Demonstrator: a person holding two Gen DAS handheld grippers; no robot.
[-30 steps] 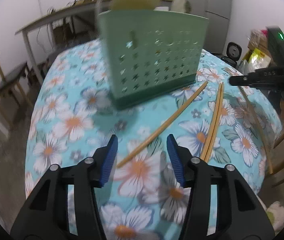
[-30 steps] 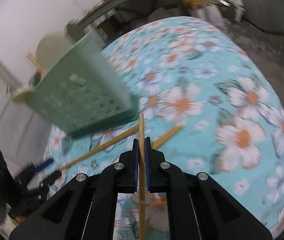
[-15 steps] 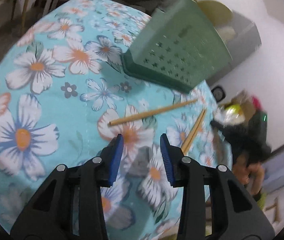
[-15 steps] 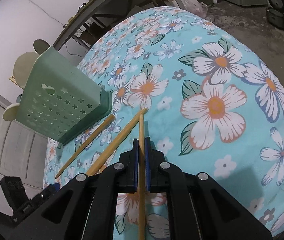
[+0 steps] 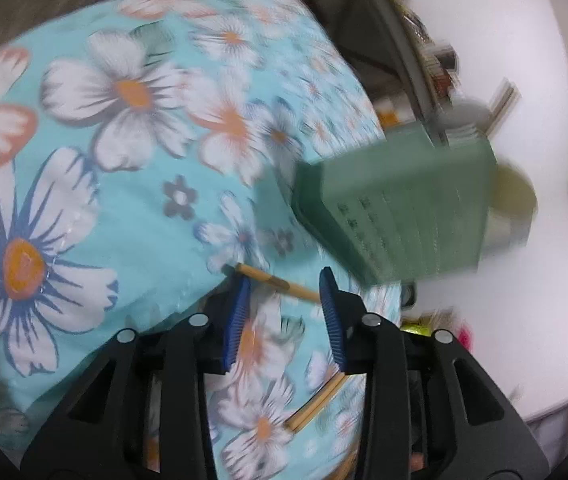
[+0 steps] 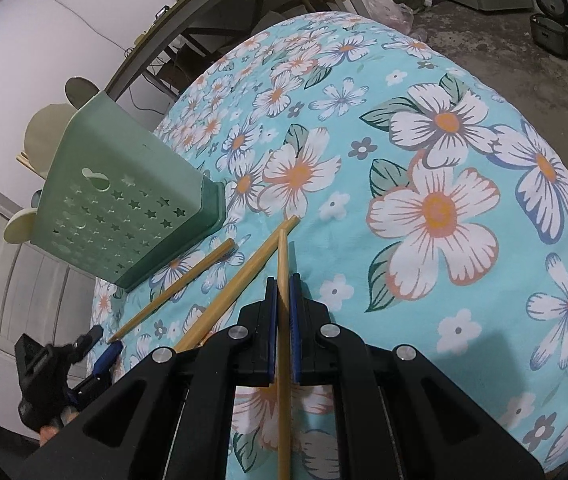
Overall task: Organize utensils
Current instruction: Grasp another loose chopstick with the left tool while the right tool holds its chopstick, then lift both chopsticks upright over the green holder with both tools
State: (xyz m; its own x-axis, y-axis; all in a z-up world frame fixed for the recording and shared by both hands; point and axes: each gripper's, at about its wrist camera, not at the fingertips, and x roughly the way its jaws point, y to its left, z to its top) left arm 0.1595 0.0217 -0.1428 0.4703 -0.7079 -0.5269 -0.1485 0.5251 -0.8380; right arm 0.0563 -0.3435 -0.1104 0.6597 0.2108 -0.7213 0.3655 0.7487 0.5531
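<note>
**Chopstick pickup, both hands**

Item 1: right gripper [image 6: 282, 304], fingers pinching 1 chopstick [image 6: 282, 264] that juts ahead past their tips. Item 2: left gripper [image 5: 284, 294], fingers spread, having just been narrowing around the end of a loose chopstick [image 5: 273, 280] lying crosswise between the tips on the worktop [image 5: 131, 208]. I judge I should centre it before pinching. Green holder [image 5: 400, 208] stands ahead-right. Since 1 second ago my left view has rolled hard and dropped closer.

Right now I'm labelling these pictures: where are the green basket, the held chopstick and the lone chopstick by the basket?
green basket [image 6: 123, 208], right wrist view, perforated side wall.
held chopstick [image 6: 283, 256], right wrist view, shaft ahead of the gripper.
lone chopstick [image 6: 171, 288], right wrist view, mid-shaft.
</note>
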